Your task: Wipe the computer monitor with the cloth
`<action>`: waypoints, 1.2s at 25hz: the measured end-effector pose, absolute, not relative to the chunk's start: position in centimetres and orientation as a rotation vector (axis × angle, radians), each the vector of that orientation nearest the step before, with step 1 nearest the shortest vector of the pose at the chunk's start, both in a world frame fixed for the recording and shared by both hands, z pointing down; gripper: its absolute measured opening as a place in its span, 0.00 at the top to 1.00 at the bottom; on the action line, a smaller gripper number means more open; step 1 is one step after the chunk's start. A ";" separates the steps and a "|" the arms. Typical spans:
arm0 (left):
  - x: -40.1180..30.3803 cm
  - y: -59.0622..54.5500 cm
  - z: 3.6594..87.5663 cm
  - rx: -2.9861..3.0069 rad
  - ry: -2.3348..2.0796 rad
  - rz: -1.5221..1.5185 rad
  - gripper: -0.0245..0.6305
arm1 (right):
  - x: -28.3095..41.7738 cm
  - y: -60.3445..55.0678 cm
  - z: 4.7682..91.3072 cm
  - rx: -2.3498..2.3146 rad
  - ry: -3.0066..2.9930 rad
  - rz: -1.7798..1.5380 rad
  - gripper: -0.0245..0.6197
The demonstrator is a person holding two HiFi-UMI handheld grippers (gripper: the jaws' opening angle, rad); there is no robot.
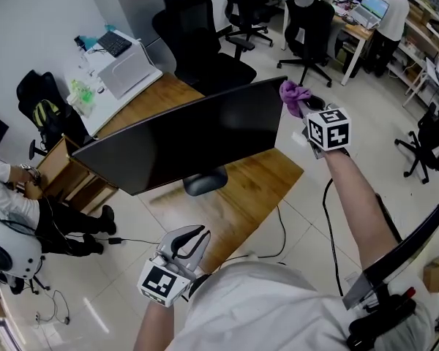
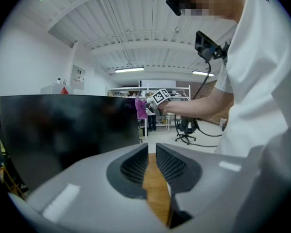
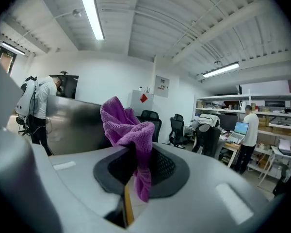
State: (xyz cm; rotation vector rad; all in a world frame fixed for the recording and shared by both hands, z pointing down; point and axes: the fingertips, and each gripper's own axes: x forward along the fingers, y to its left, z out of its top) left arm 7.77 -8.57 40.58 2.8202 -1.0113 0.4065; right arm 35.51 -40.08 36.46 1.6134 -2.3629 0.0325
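Observation:
A large black monitor (image 1: 190, 137) stands on a wooden desk (image 1: 260, 185), its dark screen tilted toward me. My right gripper (image 1: 305, 110) is raised at the screen's upper right corner, shut on a purple cloth (image 1: 294, 98). The right gripper view shows the cloth (image 3: 126, 125) bunched above that gripper (image 3: 136, 152), with the monitor (image 3: 72, 125) just to the left. My left gripper (image 1: 194, 238) hangs low near my body, below the desk's front edge, holding nothing. In the left gripper view its jaws (image 2: 152, 147) leave only a thin slit, and the screen (image 2: 63, 130) fills the left.
The monitor's round base (image 1: 205, 181) sits mid-desk. Black office chairs (image 1: 205, 42) stand behind the desk, and a white printer (image 1: 128, 68) rests at its far left. A seated person (image 1: 7, 196) is at left. A second dark monitor (image 1: 402, 254) is at lower right. A cable (image 1: 282, 232) lies on the floor.

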 end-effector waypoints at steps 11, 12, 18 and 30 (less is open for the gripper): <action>6.0 -6.6 39.7 2.786 -1.091 0.416 0.85 | 35.8 -39.2 30.5 1.681 -2.437 -0.027 0.89; 5.8 -6.3 39.7 2.771 -1.101 0.422 0.85 | 36.0 -38.6 30.5 1.698 -2.445 -0.022 0.89; 4.4 -5.6 40.0 2.708 -1.133 0.457 0.86 | 35.3 -32.4 34.6 1.708 -2.480 0.048 0.89; 0.8 -1.7 37.4 2.861 -1.016 0.397 0.85 | 31.3 -15.7 36.3 1.820 -2.433 0.133 0.89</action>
